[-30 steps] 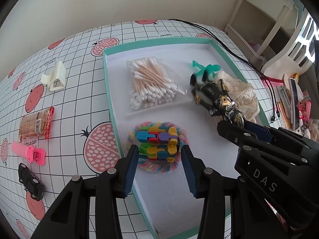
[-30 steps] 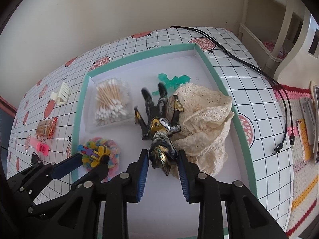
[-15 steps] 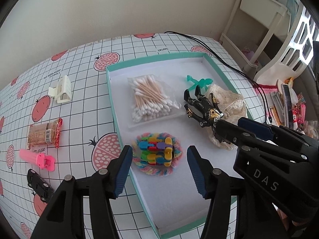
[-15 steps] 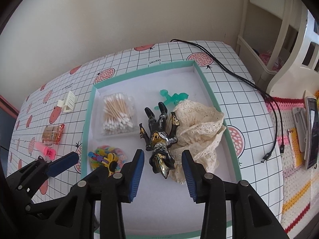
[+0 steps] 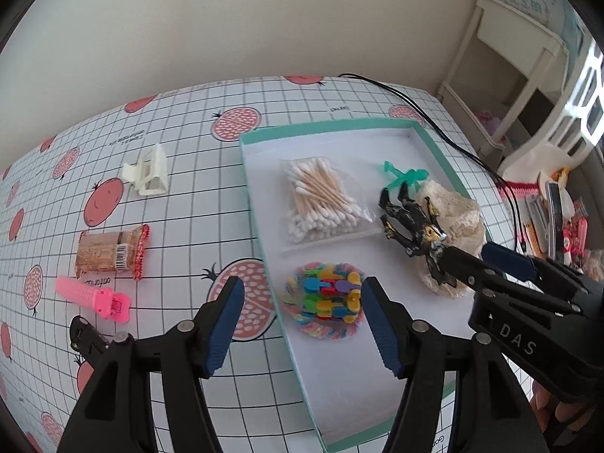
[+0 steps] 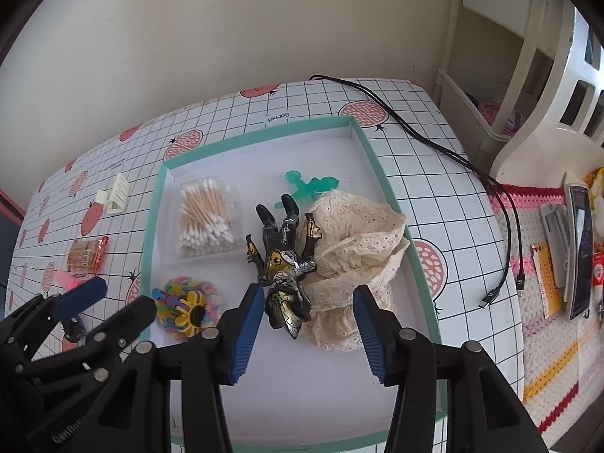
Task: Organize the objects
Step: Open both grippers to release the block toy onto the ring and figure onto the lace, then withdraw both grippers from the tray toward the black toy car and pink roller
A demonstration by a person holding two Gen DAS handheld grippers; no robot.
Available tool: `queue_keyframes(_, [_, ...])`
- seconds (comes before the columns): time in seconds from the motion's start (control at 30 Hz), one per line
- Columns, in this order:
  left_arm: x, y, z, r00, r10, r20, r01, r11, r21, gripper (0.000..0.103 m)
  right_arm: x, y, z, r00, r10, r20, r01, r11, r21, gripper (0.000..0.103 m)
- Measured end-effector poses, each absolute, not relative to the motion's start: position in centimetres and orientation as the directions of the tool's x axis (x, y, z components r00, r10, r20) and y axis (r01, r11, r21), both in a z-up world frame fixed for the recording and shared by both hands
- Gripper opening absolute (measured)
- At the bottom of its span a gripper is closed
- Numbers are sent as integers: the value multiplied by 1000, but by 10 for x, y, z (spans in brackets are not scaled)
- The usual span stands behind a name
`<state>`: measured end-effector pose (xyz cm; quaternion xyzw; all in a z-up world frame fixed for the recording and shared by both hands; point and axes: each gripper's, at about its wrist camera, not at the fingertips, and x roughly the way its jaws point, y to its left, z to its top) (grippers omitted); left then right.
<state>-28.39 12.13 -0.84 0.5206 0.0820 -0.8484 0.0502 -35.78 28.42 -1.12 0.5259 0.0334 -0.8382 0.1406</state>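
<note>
A teal-rimmed white tray (image 5: 260,211) (image 6: 151,226) holds a bag of cotton swabs (image 5: 321,200) (image 6: 207,219), a colourful clip bundle on a rainbow band (image 5: 324,298) (image 6: 188,305), a black and gold toy figure (image 6: 287,260) (image 5: 411,222), a green plastic piece (image 6: 309,183) and a cream lace cloth (image 6: 358,253). My left gripper (image 5: 298,317) hangs open above the clip bundle and the tray's left rim. My right gripper (image 6: 307,321) stands open above the figure's head, holding nothing.
Left of the tray on the pomegranate-print tablecloth lie a white clip (image 5: 147,170), a wrapped snack bar (image 5: 109,253), a pink hair clip (image 5: 94,296) and a black toy car (image 5: 85,336). A black cable (image 6: 434,143) runs past the tray's right side. White furniture (image 6: 528,87) stands at the right.
Both grippers opened wider and drew back and up from the tray. The right one let go of the toy figure, which now lies in the tray; the clip bundle stays put.
</note>
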Motion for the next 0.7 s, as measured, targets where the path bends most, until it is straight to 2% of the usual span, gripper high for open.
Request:
queue_keyframes(0.17, [-282,112,-13,-442,-33,-896,225,-972,-75,68,-356,280,-13,-405,-204,-891,292,-953,85,67])
queue_keyframes(0.2, [-282,110,-14,-438,-40,-898,235,-970,-71,77,-355,279,-13,-407,-202,-891,295,-952,81,73])
queue_keyframes(0.27, [-281,105,-14,-439,-48,-897,254,-964,-73,86,-355,278,-13,-409,-203,-890,297,-952,81,76])
queue_keyframes(0.4, [-280,98,-14,-444,-70,-894,290,-954,-70,94,-355,278,-15,-408,-206,-890,298,-951,83,86])
queue_keyframes(0.53, [-278,92,-15,-440,-87,-894,315,-947,-63,98,-355,277,-16,-406,-203,-891,299,-951,80,91])
queue_keyframes(0.63, [-277,87,-16,-438,-102,-893,338,-940,-58,99,-356,278,-17,-409,-188,-893,288,-955,69,103])
queue_keyframes(0.7, [-276,85,-16,-435,-108,-894,348,-936,-56,99,-357,278,-17,-408,-191,-893,284,-956,75,103])
